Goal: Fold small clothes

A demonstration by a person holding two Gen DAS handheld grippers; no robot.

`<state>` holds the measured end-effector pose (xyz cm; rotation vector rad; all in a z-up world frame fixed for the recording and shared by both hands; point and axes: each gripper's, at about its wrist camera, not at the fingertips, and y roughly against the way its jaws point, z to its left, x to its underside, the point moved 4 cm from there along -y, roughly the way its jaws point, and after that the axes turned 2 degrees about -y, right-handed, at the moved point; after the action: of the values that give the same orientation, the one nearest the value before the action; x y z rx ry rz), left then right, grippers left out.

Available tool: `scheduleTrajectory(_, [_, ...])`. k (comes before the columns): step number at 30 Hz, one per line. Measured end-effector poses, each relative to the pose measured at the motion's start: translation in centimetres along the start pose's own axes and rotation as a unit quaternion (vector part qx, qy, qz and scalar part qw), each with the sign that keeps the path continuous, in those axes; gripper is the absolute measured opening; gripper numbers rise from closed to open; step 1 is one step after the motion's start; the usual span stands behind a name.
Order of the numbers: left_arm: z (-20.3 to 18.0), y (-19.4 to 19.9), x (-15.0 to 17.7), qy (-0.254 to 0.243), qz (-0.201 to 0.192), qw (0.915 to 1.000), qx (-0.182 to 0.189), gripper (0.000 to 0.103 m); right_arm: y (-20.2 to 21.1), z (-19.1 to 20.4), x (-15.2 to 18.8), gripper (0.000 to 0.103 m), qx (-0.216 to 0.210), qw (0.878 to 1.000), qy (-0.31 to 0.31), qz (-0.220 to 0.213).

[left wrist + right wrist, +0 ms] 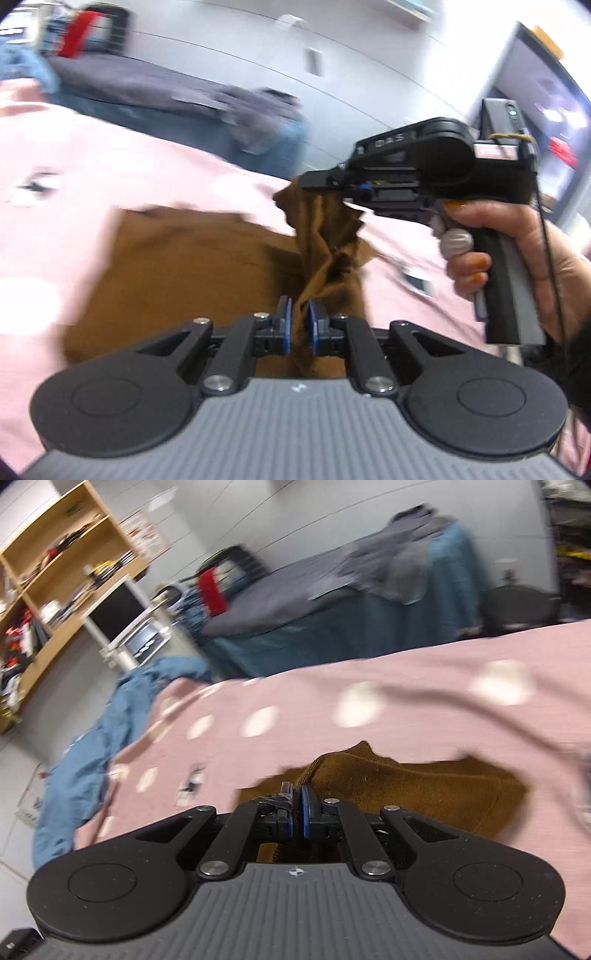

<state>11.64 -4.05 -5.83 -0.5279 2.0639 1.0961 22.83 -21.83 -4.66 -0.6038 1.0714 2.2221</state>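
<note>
- Left wrist view showed the left gripper point(300, 321) with its blue pads pressed together on a bunched fold of the brown garment point(192, 266), the cloth rising in a crumpled ridge from between the pads.
- Ahead of it, the right gripper point(295, 182) was seen from the side, held in a hand point(517, 254) by its pistol grip, and its front end met the top of the same raised ridge of brown cloth.
- Both claws therefore pinched the one garment, lifting part of it off the pink spotted cover point(92, 147) while the rest lay flat on that cover, toward the left of the left wrist view.
- Right wrist view showed the pads of the right gripper point(297, 805) closed on a folded edge of the brown garment point(424, 790), which spread to the right over the pink spotted cover point(406, 709).
- A blue cloth point(92, 738) hung over the cover's left edge.
- Beyond the far edge stood another bed point(295, 598) with a grey sheet, and a wooden shelf point(55, 572) stood against the wall at far left.
- Much of both views was smeared with motion blur, so fine detail of the garment's shape could not be told.
</note>
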Motion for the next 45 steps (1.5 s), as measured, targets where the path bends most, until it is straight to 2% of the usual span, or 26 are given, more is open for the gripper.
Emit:
scheduleTrajectory(2, [2.9, 1.1, -0.4, 0.011, -0.008, 0.9992, -0.037, 0.010, -3.1, 2.7, 0.5, 0.007, -0.012, 1.000, 0.016, 0.015])
scheduleTrajectory(5, [6.3, 1.8, -0.1, 0.032, -0.004, 0.9972, -0.067, 0.010, -8.0, 5.4, 1.8, 0.007, -0.011, 0.999, 0.028, 0.037])
scheduleTrajectory(9, [8.7, 3.0, 0.9, 0.048, -0.003, 0.9947, -0.092, 0.010, -13.1, 7.0, 3.9, 0.007, 0.004, 0.997, 0.041, 0.065])
scheduleTrajectory(11, [9.3, 3.4, 1.0, 0.050, -0.006, 0.9949, -0.087, 0.011, -14.4, 7.2, 4.2, 0.007, 0.003, 0.997, 0.043, 0.071])
scheduleTrajectory(12, [9.0, 3.4, 0.9, 0.048, -0.008, 0.9957, -0.079, 0.016, -14.8, 7.3, 4.0, 0.006, -0.009, 0.997, 0.033, 0.076])
scheduleTrajectory(14, [8.9, 3.4, 1.1, 0.034, -0.005, 0.9969, -0.070, 0.037, -14.6, 7.2, 3.7, 0.006, -0.040, 0.996, 0.010, 0.079])
scheduleTrajectory(15, [8.6, 3.2, 1.1, 0.021, -0.004, 0.9973, -0.071, 0.053, -14.3, 7.3, 3.5, 0.006, -0.047, 0.996, 0.008, 0.079])
scheduleTrajectory(16, [8.1, 2.4, 1.1, 0.004, 0.000, 0.9977, -0.067, 0.057, -14.0, 7.7, 3.4, 0.006, -0.040, 0.996, 0.019, 0.076])
scheduleTrajectory(18, [7.2, 0.8, 1.1, -0.023, 0.015, 0.9981, -0.056, 0.059, -13.6, 7.7, 3.1, 0.007, -0.010, 0.996, 0.051, 0.067])
scheduleTrajectory(20, [6.7, -0.9, 1.3, -0.035, 0.034, 0.9970, -0.060, 0.061, -12.8, 6.9, 2.8, 0.029, -0.003, 0.997, 0.052, 0.058])
scheduleTrajectory(21, [6.6, -1.8, 1.6, -0.040, 0.045, 0.9964, -0.059, 0.061, -12.1, 6.3, 2.5, 0.054, -0.002, 0.998, 0.046, 0.051])
scheduleTrajectory(22, [6.5, -2.7, 2.0, -0.043, 0.055, 0.9959, -0.058, 0.061, -11.3, 5.6, 2.1, 0.082, -0.009, 0.998, 0.041, 0.046])
scheduleTrajectory(23, [6.6, -3.4, 2.3, -0.041, 0.064, 0.9954, -0.058, 0.058, -10.3, 4.9, 1.7, 0.086, -0.012, 0.999, 0.040, 0.036])
scheduleTrajectory(25, [7.1, -4.0, 2.9, -0.026, 0.067, 0.9959, -0.055, 0.031, -8.2, 3.7, 0.7, 0.085, 0.015, 0.998, 0.057, 0.017])
scheduleTrajectory(26, [7.4, -3.8, 2.9, -0.012, 0.064, 0.9966, -0.050, 0.023, -7.5, 3.0, 0.3, 0.086, 0.031, 0.997, 0.073, 0.015])
scheduleTrajectory(27, [7.7, -3.6, 2.9, 0.003, 0.064, 0.9971, -0.041, 0.010, -6.7, 2.4, 0.1, 0.086, 0.044, 0.995, 0.092, 0.015])
scheduleTrajectory(30, [8.9, -3.0, 2.4, 0.018, 0.064, 0.9972, -0.036, 0.007, -4.6, 0.5, 0.4, 0.087, 0.081, 0.986, 0.144, 0.014])
scheduleTrajectory(31, [9.2, -2.6, 2.2, 0.019, 0.061, 0.9972, -0.039, 0.006, -3.9, -0.3, 0.7, 0.091, 0.103, 0.983, 0.154, 0.009])
scheduleTrajectory(33, [9.9, -1.8, 1.9, 0.028, 0.059, 0.9970, -0.041, 0.006, -2.6, -2.3, 1.3, 0.100, 0.137, 0.979, 0.148, -0.006])
scheduleTrajectory(35, [10.5, -1.3, 1.5, 0.027, 0.061, 0.9963, -0.055, 0.007, -1.3, -4.5, 2.0, 0.103, 0.138, 0.984, 0.114, -0.012])
scheduleTrajectory(36, [10.7, -1.0, 1.5, 0.025, 0.065, 0.9952, -0.068, 0.012, -1.0, -5.5, 2.5, 0.103, 0.136, 0.986, 0.095, -0.003])
scheduleTrajectory(38, [11.0, -0.1, 1.7, 0.033, 0.060, 0.9943, -0.082, 0.034, -0.5, -7.2, 3.8, 0.103, 0.129, 0.989, 0.064, 0.010])
scheduleTrajectory(39, [11.1, 0.5, 1.8, 0.044, 0.053, 0.9947, -0.076, 0.055, -0.4, -7.9, 4.6, 0.103, 0.123, 0.991, 0.052, 0.020])
scheduleTrajectory(40, [11.0, 1.2, 2.0, 0.057, 0.043, 0.9954, -0.064, 0.066, -0.3, -8.3, 5.3, 0.103, 0.115, 0.992, 0.040, 0.024])
scheduleTrajectory(43, [10.5, 2.6, 2.8, 0.086, 0.035, 0.9953, -0.027, 0.067, 0.2, -9.4, 7.0, 0.103, 0.087, 0.996, -0.008, 0.028])
scheduleTrajectory(45, [9.8, 2.8, 3.5, 0.083, 0.041, 0.9954, -0.026, 0.068, 1.1, -9.3, 7.8, 0.103, 0.074, 0.997, -0.024, 0.019])
